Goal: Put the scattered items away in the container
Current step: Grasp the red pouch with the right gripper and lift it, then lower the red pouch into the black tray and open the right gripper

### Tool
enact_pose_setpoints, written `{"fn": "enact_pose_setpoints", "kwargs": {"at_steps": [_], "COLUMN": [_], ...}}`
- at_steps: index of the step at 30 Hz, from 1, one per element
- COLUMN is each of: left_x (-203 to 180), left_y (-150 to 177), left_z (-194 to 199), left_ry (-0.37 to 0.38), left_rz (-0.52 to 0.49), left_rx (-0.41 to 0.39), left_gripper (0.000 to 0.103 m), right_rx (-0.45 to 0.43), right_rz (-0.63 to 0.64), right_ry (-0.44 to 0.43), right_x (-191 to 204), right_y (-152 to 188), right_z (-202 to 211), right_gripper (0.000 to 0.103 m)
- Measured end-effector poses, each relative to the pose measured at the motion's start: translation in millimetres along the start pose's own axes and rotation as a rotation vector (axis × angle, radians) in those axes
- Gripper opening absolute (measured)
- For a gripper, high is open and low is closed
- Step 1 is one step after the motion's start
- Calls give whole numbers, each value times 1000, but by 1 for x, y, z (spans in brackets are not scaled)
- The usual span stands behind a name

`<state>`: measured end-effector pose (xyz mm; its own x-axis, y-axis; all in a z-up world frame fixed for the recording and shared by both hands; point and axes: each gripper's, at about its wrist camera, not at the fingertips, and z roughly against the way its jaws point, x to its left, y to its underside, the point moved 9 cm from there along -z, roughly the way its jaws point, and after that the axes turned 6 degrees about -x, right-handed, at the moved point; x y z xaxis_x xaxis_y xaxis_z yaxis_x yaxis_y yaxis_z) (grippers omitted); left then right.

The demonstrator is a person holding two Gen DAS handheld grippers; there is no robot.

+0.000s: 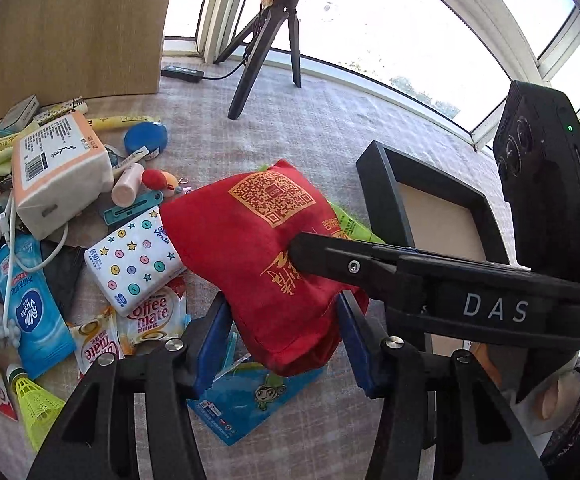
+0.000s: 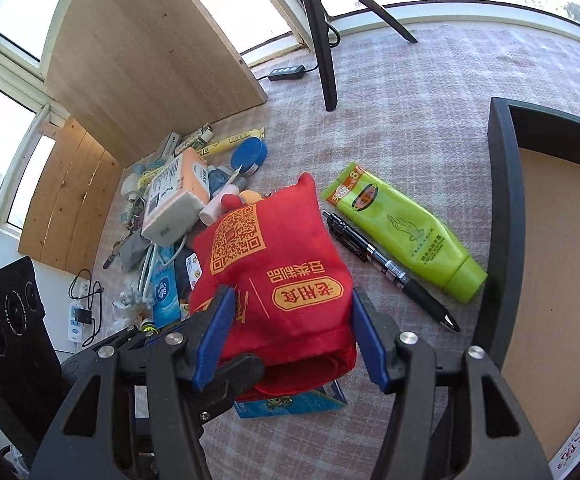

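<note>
Left wrist view: the left gripper [image 1: 282, 336] has its blue pads against both sides of the red cloth pouch [image 1: 250, 248], gripping its lower end, while a finger of the right gripper [image 1: 317, 258] reaches in from the right and presses into the same pouch. Right wrist view: the right gripper [image 2: 293, 336] straddles the open mouth of the pouch [image 2: 274, 264], its jaws set wide with both pads at the fabric. Beyond lie a black pen [image 2: 389, 270] and a green tube [image 2: 405, 232], just beside the black-walled container [image 2: 503, 216].
</note>
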<state>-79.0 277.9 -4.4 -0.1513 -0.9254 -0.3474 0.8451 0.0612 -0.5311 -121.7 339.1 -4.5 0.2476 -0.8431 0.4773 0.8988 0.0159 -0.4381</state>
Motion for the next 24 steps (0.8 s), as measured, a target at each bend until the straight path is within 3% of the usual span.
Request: {"fn": "enact_pose_setpoints", "kwargs": {"at_steps": [12,24], "left_x": [-110,-215], "left_y": [-20,-7], "left_z": [-9,-35], "left_ry": [131,215], "left_rz": [-153,-345], "left_rx": [-13,45], "left_gripper": [50,52], "right_rx": [-209,-316], "right_rz": [-70,-218], "right_ry": [142,242], "right_x": [-67,-152], "right_y": [-10,1], "right_z": [103,174], "right_gripper": [57,57]}}
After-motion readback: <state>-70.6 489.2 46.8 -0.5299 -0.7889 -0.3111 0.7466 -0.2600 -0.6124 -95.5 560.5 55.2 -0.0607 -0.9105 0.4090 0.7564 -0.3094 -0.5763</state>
